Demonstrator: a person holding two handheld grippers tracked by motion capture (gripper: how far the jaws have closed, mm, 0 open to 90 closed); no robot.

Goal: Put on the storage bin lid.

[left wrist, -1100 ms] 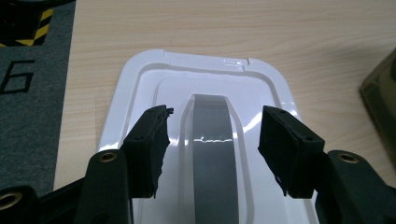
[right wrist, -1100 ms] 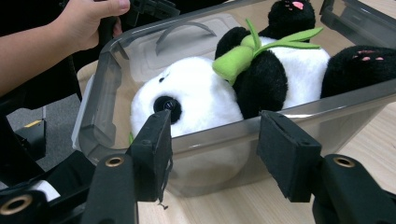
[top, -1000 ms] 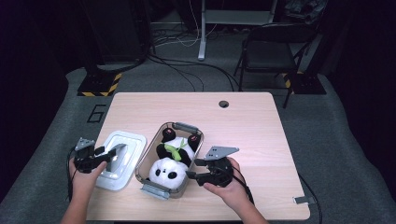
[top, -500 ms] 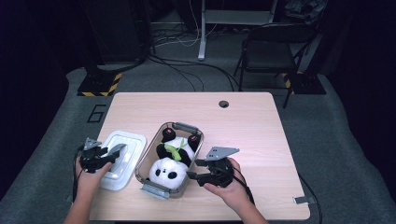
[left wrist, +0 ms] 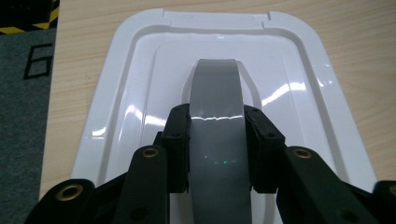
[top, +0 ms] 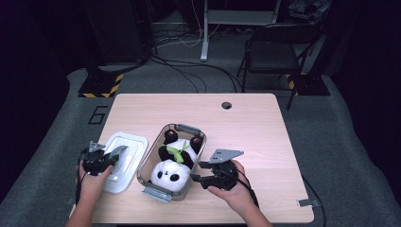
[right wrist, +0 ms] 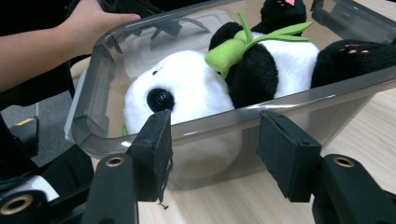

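Left gripper (left wrist: 217, 140) jaws just closed, now clamped on the grey handle strip (left wrist: 217, 107) of the white plastic lid (top: 124, 161), lying on the wooden table (top: 255, 127) left of the clear container (top: 172, 163). Right gripper (right wrist: 215, 144) jaws apart against the container's near wall; contact unclear. Plush panda (right wrist: 224, 79) inside.
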